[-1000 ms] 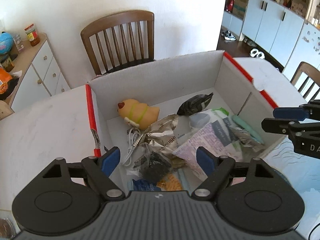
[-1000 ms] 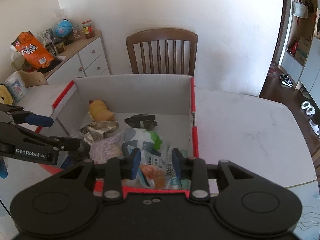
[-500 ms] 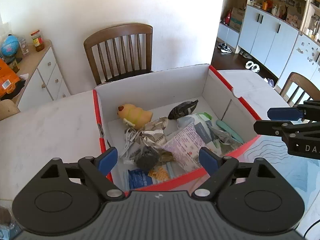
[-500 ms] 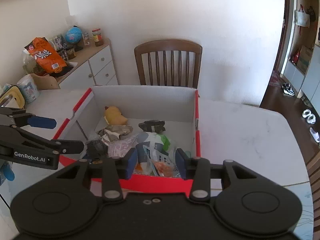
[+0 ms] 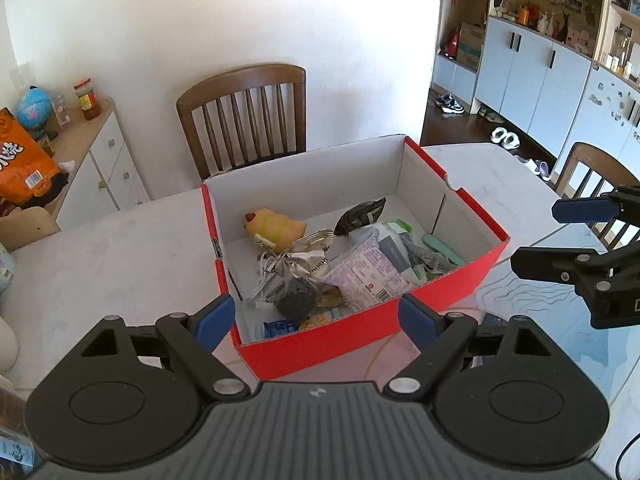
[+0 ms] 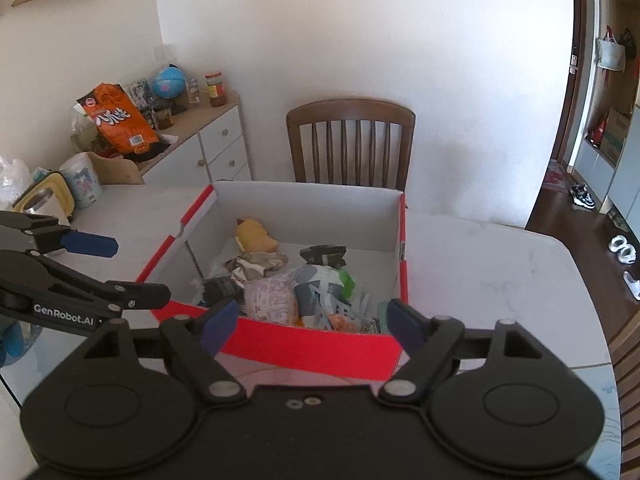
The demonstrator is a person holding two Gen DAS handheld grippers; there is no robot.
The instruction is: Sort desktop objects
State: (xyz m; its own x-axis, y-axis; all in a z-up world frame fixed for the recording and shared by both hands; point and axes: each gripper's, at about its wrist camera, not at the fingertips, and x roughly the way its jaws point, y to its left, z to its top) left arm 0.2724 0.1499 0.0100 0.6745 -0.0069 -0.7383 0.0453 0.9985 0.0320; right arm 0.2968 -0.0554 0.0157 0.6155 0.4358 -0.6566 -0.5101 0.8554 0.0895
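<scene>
A red cardboard box (image 5: pixel 360 340) with white inner walls stands on the white table (image 5: pixel 120 256). Inside lie a yellow duck toy (image 5: pixel 276 226), a silver snack wrapper (image 5: pixel 304 258), a black packet (image 5: pixel 360 214), a lilac pouch (image 5: pixel 368 272), a mint-green stick (image 5: pixel 442 248) and several other packets. My left gripper (image 5: pixel 316 316) hangs open before the box's near wall, nothing between its fingers. My right gripper (image 6: pixel 310 318) hovers over the box's near edge (image 6: pixel 312 346), its jaws opening and empty. The duck toy (image 6: pixel 256 234) shows in the right wrist view too.
A wooden chair (image 5: pixel 244 116) stands behind the table. A white sideboard (image 6: pixel 212 144) at the left carries an orange snack bag (image 6: pixel 120 120), a globe and jars. A second chair (image 5: pixel 592 172) is at the right. A blue-patterned mat (image 5: pixel 560 344) covers the table's right part.
Both grippers have drawn back and up from inside the box, which now shows whole. The right gripper's jaws have spread from narrow to wide. The left stayed open.
</scene>
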